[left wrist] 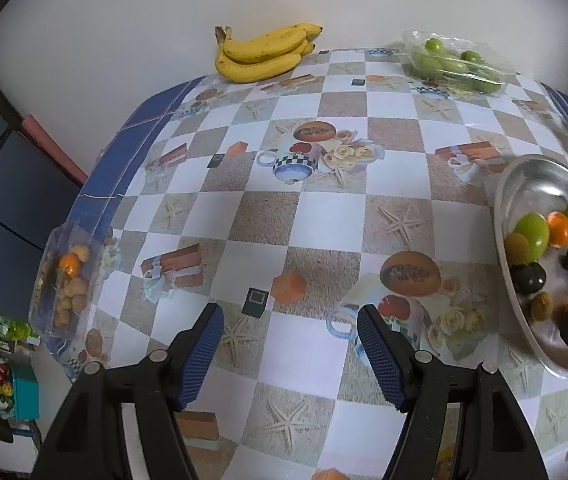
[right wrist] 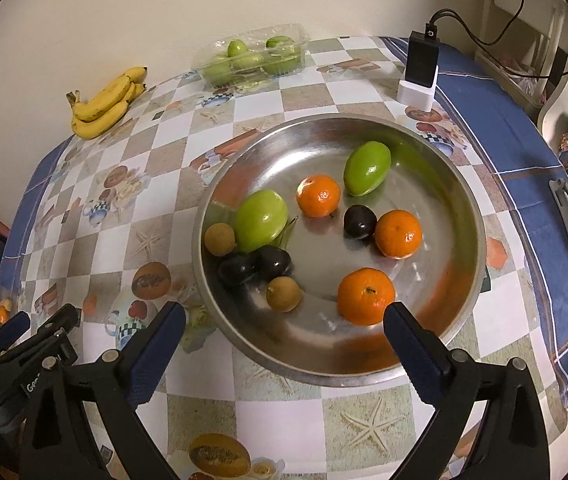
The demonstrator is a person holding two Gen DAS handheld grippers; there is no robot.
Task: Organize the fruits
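Right gripper [right wrist: 286, 334] gapes empty above metal bowl [right wrist: 466, 216], orange [right wrist: 366, 296] between its jaws; left gripper [left wrist: 290, 354] spread, idle.

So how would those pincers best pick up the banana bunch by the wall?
Probably across the middle of the banana bunch, from above, with one finger on each long side. It lies flat on the tablecloth, apart from other fruit; the stem end looks too thin and knobbly for a steady grip.
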